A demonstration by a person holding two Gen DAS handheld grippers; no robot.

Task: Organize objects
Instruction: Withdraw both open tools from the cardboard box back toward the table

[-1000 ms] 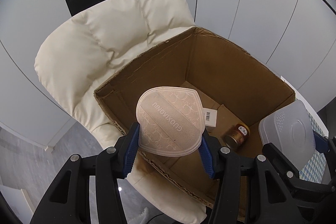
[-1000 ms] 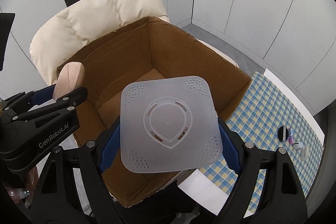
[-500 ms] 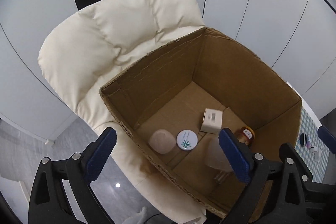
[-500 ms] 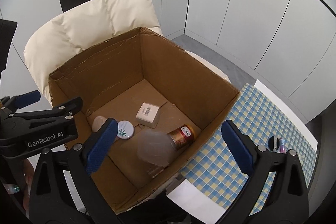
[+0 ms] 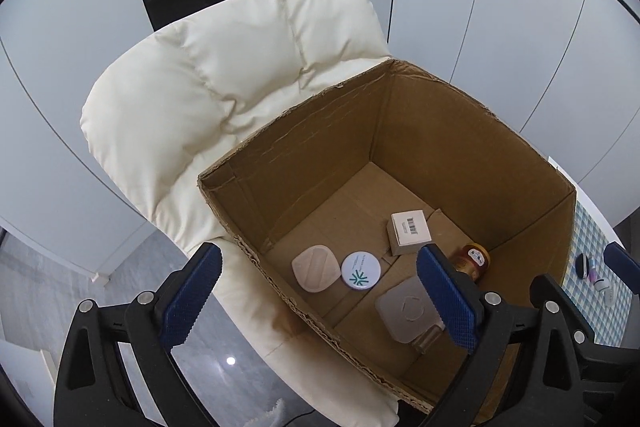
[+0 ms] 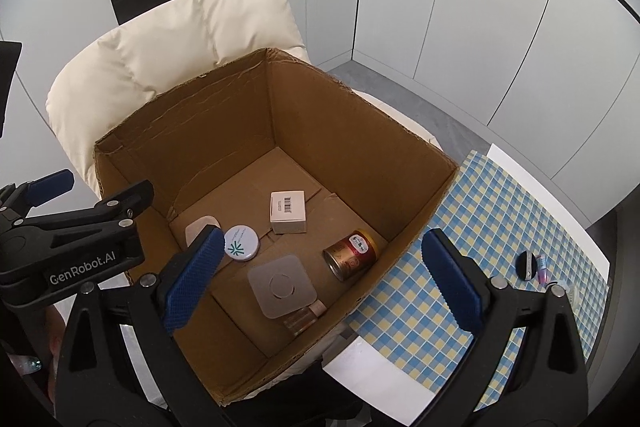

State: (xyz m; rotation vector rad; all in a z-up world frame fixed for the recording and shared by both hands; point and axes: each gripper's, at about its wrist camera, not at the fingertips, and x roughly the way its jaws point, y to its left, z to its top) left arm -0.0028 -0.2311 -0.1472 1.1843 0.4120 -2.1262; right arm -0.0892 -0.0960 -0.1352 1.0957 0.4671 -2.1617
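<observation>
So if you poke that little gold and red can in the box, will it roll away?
Probably. The can lies on its side on the cardboard box floor, so a sideways nudge would likely roll it. It looks like stiff metal, so likely smooth and a bit slippery between pads.

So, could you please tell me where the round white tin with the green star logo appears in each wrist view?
Left wrist: round white tin with the green star logo lies on the box floor, lower centre.
Right wrist: same tin, left of centre.
Shared landmark: small white barcoded carton, up and right of it.
</observation>
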